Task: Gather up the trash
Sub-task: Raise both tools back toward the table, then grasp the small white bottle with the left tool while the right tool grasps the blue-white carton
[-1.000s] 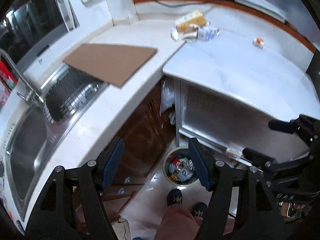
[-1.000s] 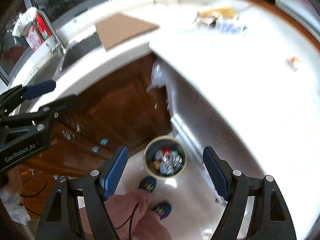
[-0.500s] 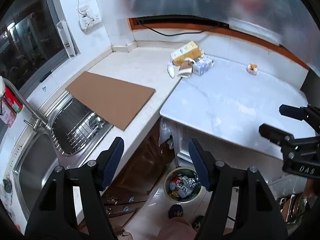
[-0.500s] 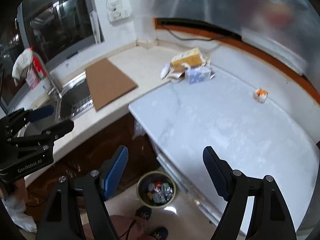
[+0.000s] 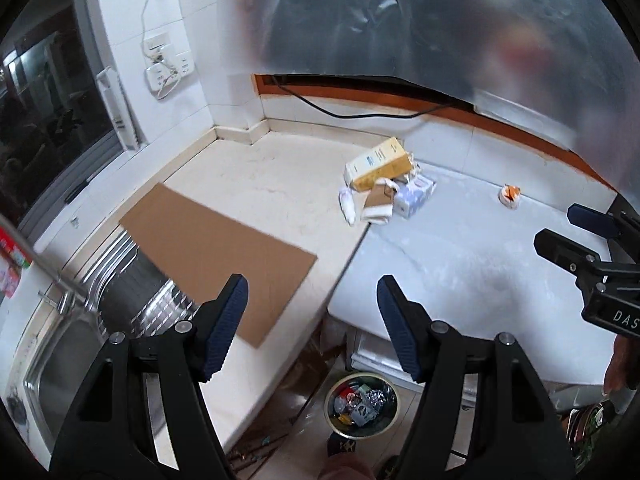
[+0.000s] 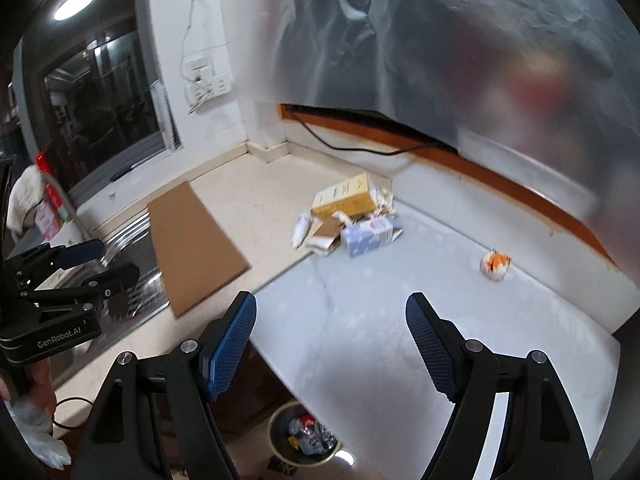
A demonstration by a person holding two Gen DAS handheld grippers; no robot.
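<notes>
Trash, a heap of crumpled cardboard boxes and paper, sits at the far corner of the pale stone tabletop. A round bin of wrappers stands on the floor below. Left tongs and right tongs gape apart, empty, above the near edge.

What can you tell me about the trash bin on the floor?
The trash bin is small and round with a pale yellowish rim, standing upright and lidless on the floor beside the white counter's base. It already holds crumpled wrappers, foil and something red. Nothing grips it; both claws hang open well above. A slippered foot stands close beside it.
</notes>
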